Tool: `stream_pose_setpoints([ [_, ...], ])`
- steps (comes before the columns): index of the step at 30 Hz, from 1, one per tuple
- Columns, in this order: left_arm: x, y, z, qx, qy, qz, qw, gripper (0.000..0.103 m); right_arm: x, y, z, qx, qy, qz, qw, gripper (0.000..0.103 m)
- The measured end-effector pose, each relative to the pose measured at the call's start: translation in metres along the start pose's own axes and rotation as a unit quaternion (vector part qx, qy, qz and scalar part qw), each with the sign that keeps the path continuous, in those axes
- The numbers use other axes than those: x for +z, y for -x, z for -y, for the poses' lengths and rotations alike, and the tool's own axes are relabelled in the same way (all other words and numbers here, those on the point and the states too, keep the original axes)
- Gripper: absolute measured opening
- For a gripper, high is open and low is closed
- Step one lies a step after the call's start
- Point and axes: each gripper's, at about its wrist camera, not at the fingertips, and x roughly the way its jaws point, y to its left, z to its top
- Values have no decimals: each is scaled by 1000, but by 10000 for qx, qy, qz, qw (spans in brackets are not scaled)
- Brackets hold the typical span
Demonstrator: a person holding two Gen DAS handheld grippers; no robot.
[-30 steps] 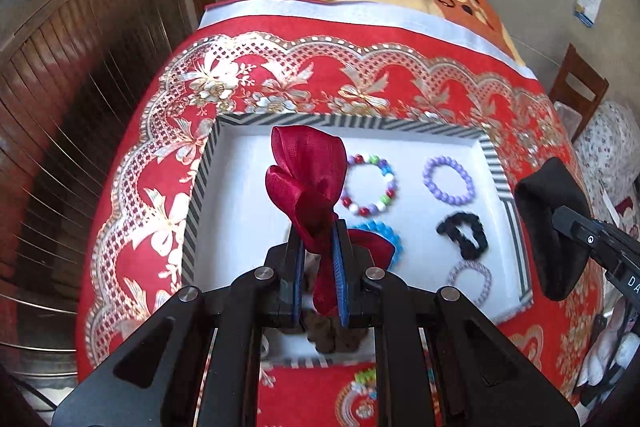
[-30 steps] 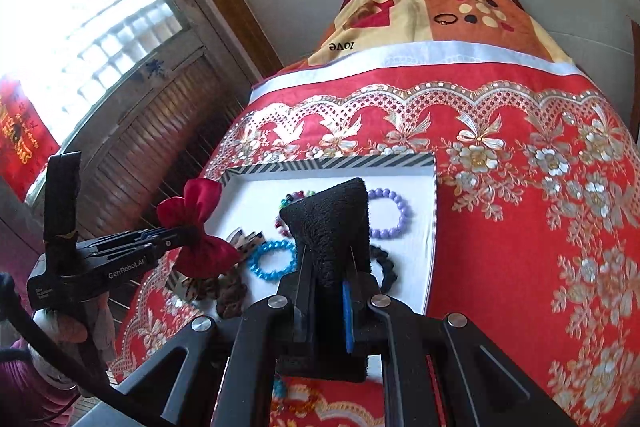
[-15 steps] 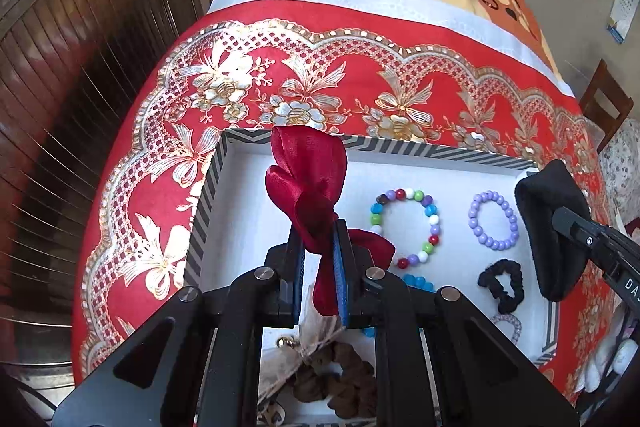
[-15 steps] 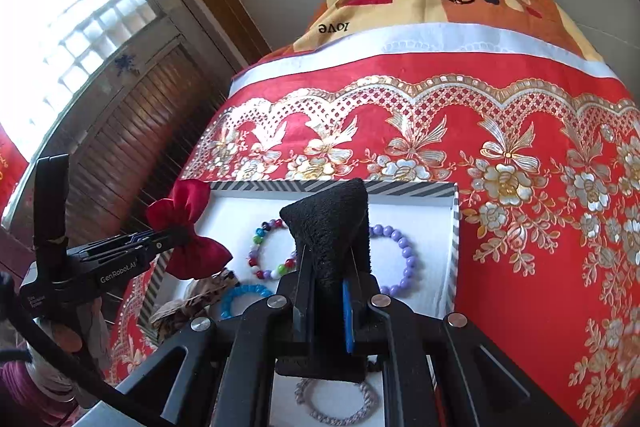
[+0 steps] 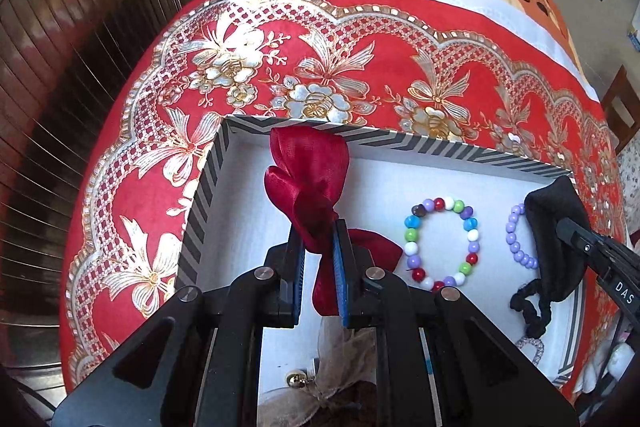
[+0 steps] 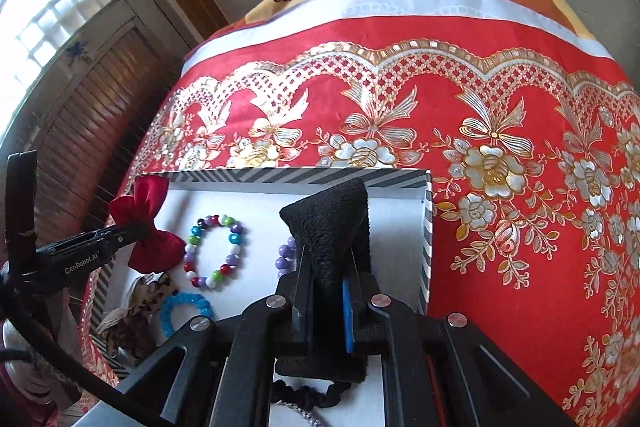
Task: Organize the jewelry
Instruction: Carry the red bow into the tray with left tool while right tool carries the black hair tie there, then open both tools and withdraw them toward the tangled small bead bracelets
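Above the striped-rim tray [image 5: 440, 143], the left tool [image 5: 318, 247] is clamped nearly closed on a red satin bow [image 5: 310, 183] at the tray's ten o'clock corner; the right tool [image 6: 328, 267] pinches a black velvet pouch [image 6: 332, 223] at two o'clock.

Left claw [image 5: 318, 239]: red bow [image 5: 310, 183] carried lower, toward tray's [image 5: 440, 143] 11 o'clock corner.
Right claw [image 6: 326, 267]: black pouch [image 6: 332, 223] lowered toward tray's 1 o'clock corner.

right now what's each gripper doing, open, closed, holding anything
left gripper: closed on the red bow, held over the tray.
right gripper: closed on the black fuzzy bow.
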Motion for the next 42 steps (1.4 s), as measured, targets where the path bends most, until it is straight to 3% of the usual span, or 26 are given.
stream_pose_setpoints([
  [6, 1, -8, -2, 24, 65, -44, 10000, 12, -1, -11, 7, -42, -84, -104, 9999, 9],
  [8, 2, -8, -5, -34, 182, -22, 9998, 23, -1, -11, 10, 2, -120, -98, 9999, 10],
  [10, 2, -9, -7, -73, 286, 3, 9996, 37, 0, -10, 13, 66, -167, -77, 9998, 18],
  [11, 2, -9, -8, -81, 326, 11, 9994, 40, 0, -8, 14, 92, -201, -50, 9997, 29],
  [13, 2, -8, -10, -135, 399, 2, 9991, 40, 0, -4, 15, 182, -265, 13, 9995, 39],
  [23, -10, 34, -13, -192, 473, 396, 9979, 50, -18, 36, 4, 386, -182, 407, 9983, 40],
  [42, -111, 95, 22, -14, -110, 676, 9977, 50, -107, 89, -44, 49, 52, 607, 9981, 42],
])
